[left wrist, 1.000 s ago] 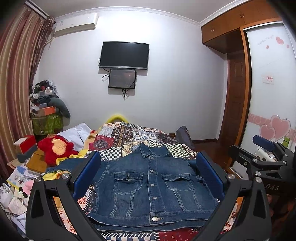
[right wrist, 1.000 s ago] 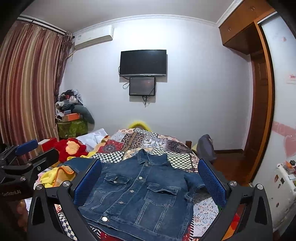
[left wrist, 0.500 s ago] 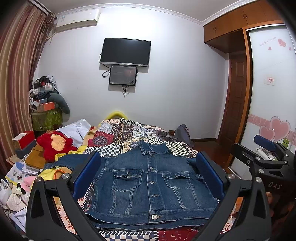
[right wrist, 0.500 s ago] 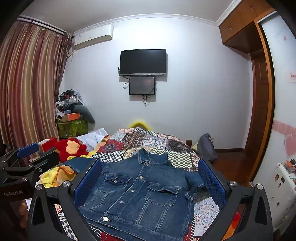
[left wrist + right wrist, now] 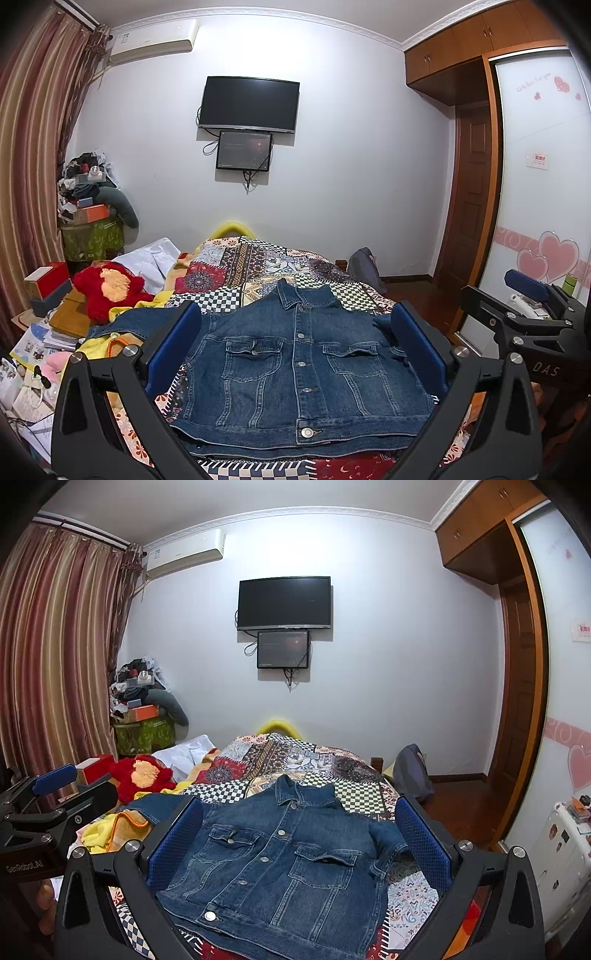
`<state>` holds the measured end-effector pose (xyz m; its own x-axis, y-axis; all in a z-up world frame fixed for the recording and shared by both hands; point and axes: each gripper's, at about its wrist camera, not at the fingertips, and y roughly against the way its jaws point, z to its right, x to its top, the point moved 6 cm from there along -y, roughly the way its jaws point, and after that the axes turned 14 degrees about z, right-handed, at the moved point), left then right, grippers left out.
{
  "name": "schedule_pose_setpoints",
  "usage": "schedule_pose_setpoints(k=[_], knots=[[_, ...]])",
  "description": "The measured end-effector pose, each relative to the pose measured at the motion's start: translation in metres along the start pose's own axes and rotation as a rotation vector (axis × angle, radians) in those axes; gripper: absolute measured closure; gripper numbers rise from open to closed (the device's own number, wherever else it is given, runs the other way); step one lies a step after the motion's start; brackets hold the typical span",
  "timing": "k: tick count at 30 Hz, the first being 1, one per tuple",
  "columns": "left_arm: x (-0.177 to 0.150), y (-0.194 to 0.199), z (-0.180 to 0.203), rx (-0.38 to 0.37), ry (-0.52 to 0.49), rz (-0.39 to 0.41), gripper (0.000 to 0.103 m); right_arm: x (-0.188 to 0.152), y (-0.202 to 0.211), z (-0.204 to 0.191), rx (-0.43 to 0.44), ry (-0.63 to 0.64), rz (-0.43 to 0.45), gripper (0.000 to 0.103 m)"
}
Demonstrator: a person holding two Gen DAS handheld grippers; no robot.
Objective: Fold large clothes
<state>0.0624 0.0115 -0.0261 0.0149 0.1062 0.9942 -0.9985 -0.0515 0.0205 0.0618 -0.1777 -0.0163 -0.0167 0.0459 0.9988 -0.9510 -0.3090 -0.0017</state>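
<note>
On the bed (image 5: 266,258), denim jacket (image 5: 299,369) lies flat; both hand-held grippers hover above, fingers apart.

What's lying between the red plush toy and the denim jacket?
A crumpled yellow cloth, beside the jacket and below the toy; the right wrist view shows it.

Ahead of me a white wall (image 5: 351,155) carries a black flat television (image 5: 248,103) above a smaller dark screen (image 5: 243,149). Striped red-gold curtains (image 5: 55,646) hang left; a brown wooden door (image 5: 469,199) stands right, beyond my patchwork-covered bed (image 5: 258,266).
</note>
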Motion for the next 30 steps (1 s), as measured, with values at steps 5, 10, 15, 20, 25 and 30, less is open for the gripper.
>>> schedule_pose_setpoints(k=[5,10,15,20,25,30], knots=[[-0.001,0.0,0.001,0.0,0.0,0.0,0.0,0.001,0.0,0.0,0.0,0.001,0.001,0.0],[0.001,-0.001,0.002,-0.003,-0.001,0.001,0.0,0.0,0.0,0.001,0.0,-0.002,0.0,0.0],[0.002,-0.002,0.004,-0.005,-0.002,0.001,0.0,-0.001,-0.001,0.0,-0.001,0.002,-0.003,0.0],[0.004,-0.009,0.004,-0.006,-0.006,-0.003,0.0,-0.003,-0.003,-0.002,-0.002,0.003,-0.007,0.0],[0.003,-0.017,-0.004,-0.007,-0.007,0.001,0.0,-0.007,-0.014,-0.007,-0.001,0.003,-0.03,0.0],[-0.005,-0.04,-0.024,0.036,-0.013,-0.016,0.0,-0.015,-0.041,-0.012,-0.004,0.002,-0.085,0.0]])
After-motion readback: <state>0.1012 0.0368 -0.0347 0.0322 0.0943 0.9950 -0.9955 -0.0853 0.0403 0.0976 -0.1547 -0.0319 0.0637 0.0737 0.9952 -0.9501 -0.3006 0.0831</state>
